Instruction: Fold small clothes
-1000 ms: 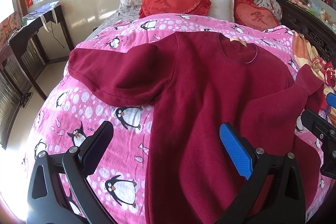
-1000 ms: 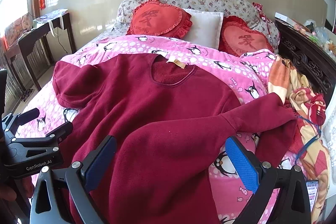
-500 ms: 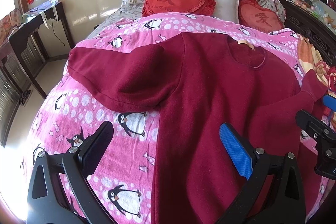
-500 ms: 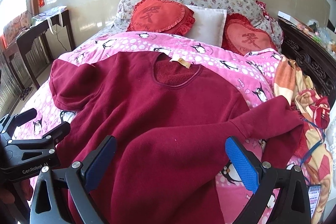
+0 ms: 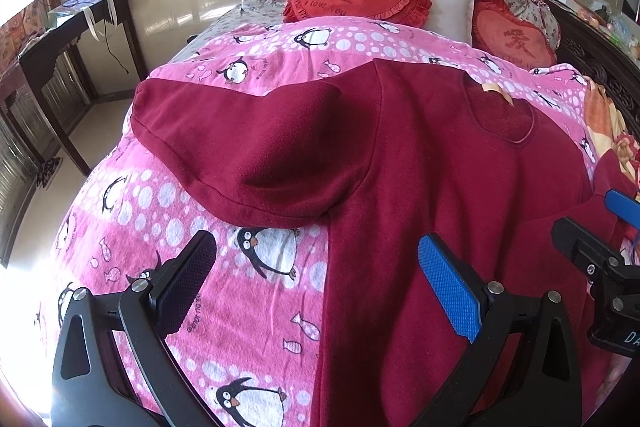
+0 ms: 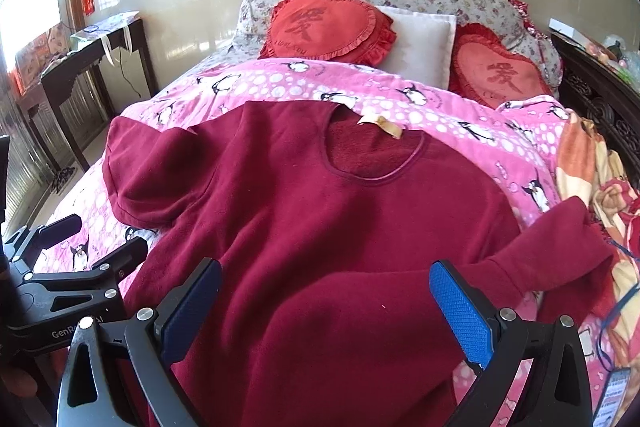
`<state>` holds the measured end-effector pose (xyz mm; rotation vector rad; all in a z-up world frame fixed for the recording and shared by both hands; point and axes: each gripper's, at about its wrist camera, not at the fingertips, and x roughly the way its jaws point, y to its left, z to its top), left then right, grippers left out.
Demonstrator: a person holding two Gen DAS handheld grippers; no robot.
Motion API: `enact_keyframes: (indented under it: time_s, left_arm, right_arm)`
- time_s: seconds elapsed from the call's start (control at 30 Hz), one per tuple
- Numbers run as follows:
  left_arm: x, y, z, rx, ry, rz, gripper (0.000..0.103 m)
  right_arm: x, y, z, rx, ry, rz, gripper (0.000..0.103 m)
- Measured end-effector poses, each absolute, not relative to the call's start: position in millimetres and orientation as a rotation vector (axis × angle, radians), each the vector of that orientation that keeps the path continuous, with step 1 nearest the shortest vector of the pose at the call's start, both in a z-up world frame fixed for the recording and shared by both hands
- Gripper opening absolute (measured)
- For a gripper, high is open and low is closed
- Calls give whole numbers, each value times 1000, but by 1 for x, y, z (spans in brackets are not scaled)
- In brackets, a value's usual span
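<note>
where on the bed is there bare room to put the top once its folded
Bare pink blanket lies between the sweater's left sleeve and the bed's left edge. The right side is crowded by the orange patterned cloth; the head by pillows.

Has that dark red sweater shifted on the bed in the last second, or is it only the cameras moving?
Cannot tell for sure. The sweater keeps the same lie against the penguin blanket, its neck label in place; the views themselves closed in toward the heart cushions.

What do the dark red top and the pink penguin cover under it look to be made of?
The dark red top looks like thick fleece: matte, napped surface, fuzzier pile inside the neckline, soft rounded folds. The pink penguin cover looks like printed plush or flannel fleece, slightly fuzzy with a faint sheen; the exact fibre can't be told.
</note>
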<state>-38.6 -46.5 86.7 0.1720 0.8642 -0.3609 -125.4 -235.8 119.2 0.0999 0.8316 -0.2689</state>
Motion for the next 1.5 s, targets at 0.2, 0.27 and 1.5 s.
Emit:
enact_keyframes:
  time_s: [0.2,0.27,1.5]
  left_arm:
    - [-30,-44,84,180,868,-354,102]
    - [-26,-42,83,175,874,-348,102]
    - [204,120,30,-391,1053,-25,82]
  right_arm:
    - [-113,-237,115,115,844,-256,103]
    - [-109,-237,113,123,852,-252,103]
    - [-44,-222,81,120,927,-130,98]
